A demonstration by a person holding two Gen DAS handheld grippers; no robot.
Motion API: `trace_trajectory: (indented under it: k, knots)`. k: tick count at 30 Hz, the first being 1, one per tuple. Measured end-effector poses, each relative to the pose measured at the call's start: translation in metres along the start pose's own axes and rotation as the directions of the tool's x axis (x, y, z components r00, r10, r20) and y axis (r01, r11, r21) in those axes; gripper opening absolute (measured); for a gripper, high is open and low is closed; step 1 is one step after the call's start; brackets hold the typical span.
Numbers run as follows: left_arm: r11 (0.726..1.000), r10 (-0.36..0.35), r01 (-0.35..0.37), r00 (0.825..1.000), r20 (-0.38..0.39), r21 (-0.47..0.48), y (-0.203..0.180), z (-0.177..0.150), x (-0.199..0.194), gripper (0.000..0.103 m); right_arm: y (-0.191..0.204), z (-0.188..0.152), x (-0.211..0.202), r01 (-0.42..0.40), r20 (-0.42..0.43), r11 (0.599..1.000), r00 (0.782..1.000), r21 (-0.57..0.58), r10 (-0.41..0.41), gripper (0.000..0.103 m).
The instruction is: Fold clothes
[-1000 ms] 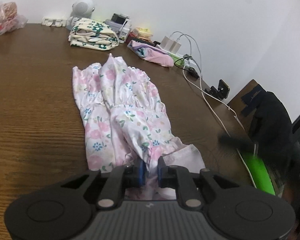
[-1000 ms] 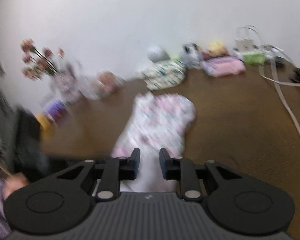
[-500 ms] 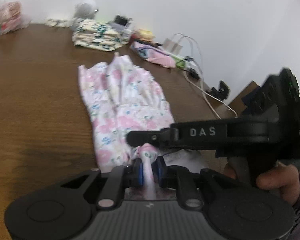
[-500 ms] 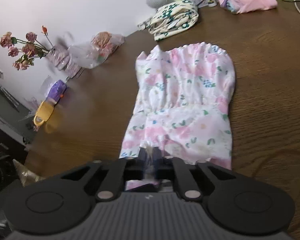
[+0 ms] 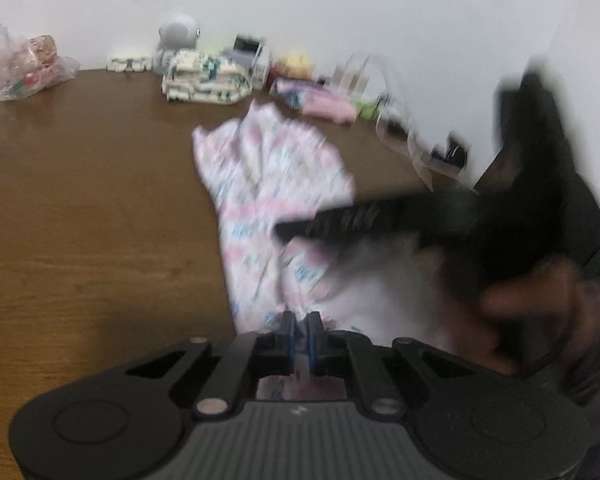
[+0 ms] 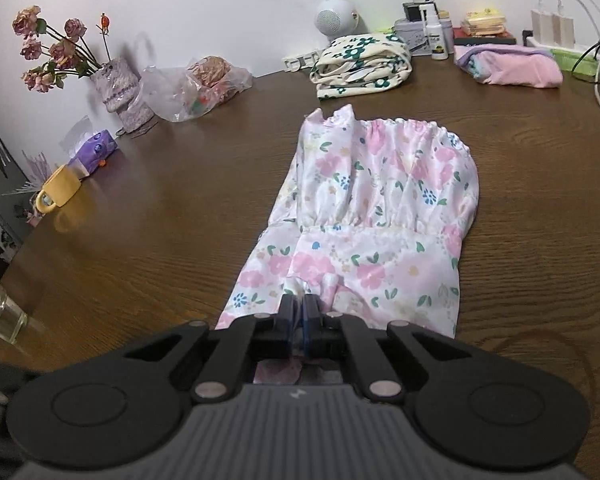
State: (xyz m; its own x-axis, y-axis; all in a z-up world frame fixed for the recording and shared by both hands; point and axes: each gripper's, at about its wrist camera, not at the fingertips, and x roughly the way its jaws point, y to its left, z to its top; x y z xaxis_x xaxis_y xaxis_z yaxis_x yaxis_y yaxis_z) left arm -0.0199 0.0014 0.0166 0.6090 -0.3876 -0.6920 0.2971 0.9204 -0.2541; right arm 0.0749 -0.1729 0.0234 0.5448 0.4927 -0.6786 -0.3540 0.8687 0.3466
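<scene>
From the left wrist, the left claw (image 5: 299, 336) is clenched on a bunched bit of the floral garment (image 5: 268, 184) at its near hem; a second ago its blue pads stood slightly apart around that cloth and have just been closing down on it. The picture is smeared, and the right claw (image 5: 284, 232) now reaches across the garment from the right, with the person's hand (image 5: 540, 308) behind it, where a second ago only the bench (image 5: 80, 200) and cloth showed. From the right wrist, the right claw (image 6: 299, 320) is likewise clenched on a small fold of the garment (image 6: 384, 208) at the near hem; a second ago its jaws stood apart over the cloth with nothing pinched. The garment lies lengthwise on the bench (image 6: 160, 220), elastic edge far, between the flowers and the folded pile (image 6: 360, 64). Both near corners seem secured, so lifting the hem over toward the far edge looks like the next fold.
</scene>
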Motion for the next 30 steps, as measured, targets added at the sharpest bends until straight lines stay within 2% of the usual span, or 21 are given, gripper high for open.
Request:
trace_trajectory:
  k: [2, 5, 8, 10, 13, 14, 16, 17, 18, 19, 21, 24, 28, 30]
  knots:
    - [0.999, 0.029, -0.03, 0.999, 0.034, 0.045, -0.004, -0.005, 0.0, 0.004, 0.004, 0.0, -0.017, 0.001, 0.032, 1.0, 0.999, -0.008, -0.001, 0.005]
    - [0.998, 0.042, -0.044, 0.998, 0.037, 0.046, -0.005, -0.006, -0.001, 0.004, 0.016, -0.007, -0.053, -0.02, 0.079, 0.998, 0.997, -0.066, 0.025, 0.005]
    - [0.998, 0.042, -0.044, 0.998, 0.045, 0.037, -0.004, -0.007, -0.001, 0.005, 0.018, -0.031, -0.073, -0.005, 0.062, 0.991, 0.998, -0.132, 0.013, 0.006]
    - [0.998, 0.042, -0.044, 0.998, 0.052, 0.037, -0.004, -0.008, 0.0, 0.006, 0.011, -0.051, -0.066, 0.044, 0.011, 0.987, 0.999, -0.155, -0.043, 0.006]
    - [0.996, 0.04, -0.043, 0.998, 0.043, 0.08, -0.01, -0.004, 0.003, 0.006, 0.004, -0.064, -0.07, 0.066, 0.053, 0.982, 0.997, -0.179, -0.057, 0.007]
    - [0.994, 0.04, -0.044, 0.998, 0.044, 0.1, -0.011, -0.002, 0.002, 0.008, 0.006, -0.064, -0.077, 0.072, 0.074, 0.978, 0.996, -0.196, -0.059, 0.01]
    - [0.989, 0.043, -0.053, 0.996, 0.075, 0.136, -0.011, 0.0, -0.009, 0.025, 0.01, -0.063, -0.094, 0.08, 0.123, 0.966, 0.991, -0.245, -0.051, 0.031]
    - [0.986, 0.045, -0.061, 0.993, 0.106, 0.152, -0.012, -0.001, -0.018, 0.032, 0.013, -0.066, -0.105, 0.068, 0.141, 0.954, 0.99, -0.291, -0.028, 0.046]
    - [0.984, 0.018, -0.04, 0.992, 0.126, 0.173, -0.008, -0.004, -0.029, 0.046, 0.016, -0.07, -0.116, 0.052, 0.15, 0.939, 0.989, -0.339, 0.0, 0.047]
    - [0.981, -0.011, -0.018, 0.989, 0.145, 0.194, -0.005, -0.008, -0.04, 0.05, 0.017, -0.075, -0.124, 0.035, 0.14, 0.927, 0.99, -0.374, 0.019, 0.048]
    - [0.969, -0.089, 0.049, 0.983, 0.158, 0.243, 0.002, -0.017, -0.057, 0.051, 0.017, -0.088, -0.134, -0.002, 0.096, 0.906, 0.994, -0.424, 0.047, 0.052]
    - [0.954, -0.195, 0.165, 0.976, 0.101, 0.25, 0.018, -0.042, -0.064, 0.052, 0.013, -0.108, -0.142, -0.044, 0.051, 0.88, 0.996, -0.472, 0.078, 0.053]
    - [0.959, -0.215, 0.196, 0.974, 0.072, 0.205, 0.024, -0.058, -0.058, 0.052, 0.01, -0.119, -0.133, -0.1, 0.006, 0.879, 0.993, -0.466, 0.117, 0.052]
    - [0.96, -0.207, 0.186, 0.975, 0.083, 0.209, 0.02, -0.061, -0.053, 0.052, 0.007, -0.12, -0.124, -0.11, -0.016, 0.886, 0.993, -0.45, 0.115, 0.042]
